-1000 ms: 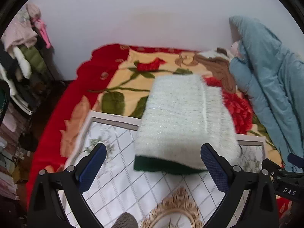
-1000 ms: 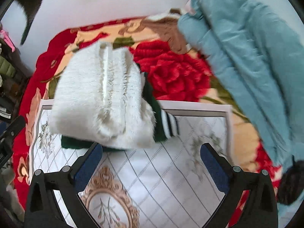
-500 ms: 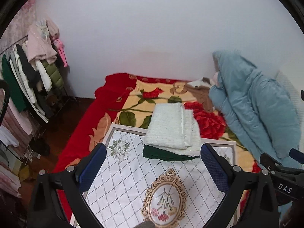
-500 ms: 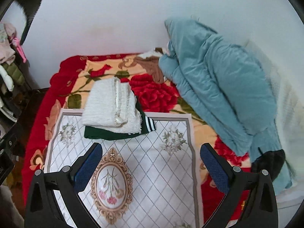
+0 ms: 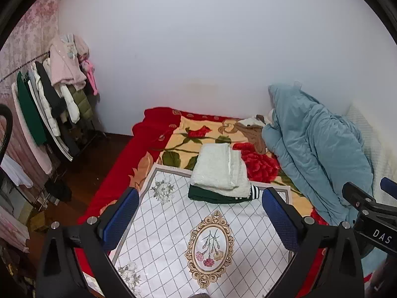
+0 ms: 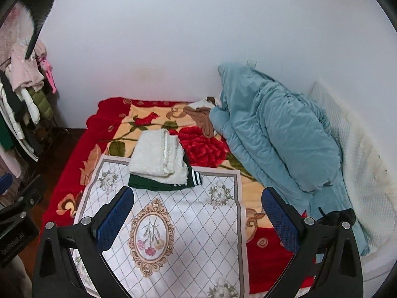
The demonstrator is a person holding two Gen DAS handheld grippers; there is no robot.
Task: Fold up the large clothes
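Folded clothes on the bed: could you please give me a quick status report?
Left gripper and right gripper open, empty. White sweater folded atop green garment on mat. Nothing in the way.

"DAS" on right gripper [image 5: 372, 213]

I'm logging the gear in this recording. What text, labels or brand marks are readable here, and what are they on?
"DAS": white letters on the black body of the right tool, seen from the left wrist view.
White lettering on the black body of the left tool, seen from the right wrist view: too blurred to read.
Nothing else carries text.
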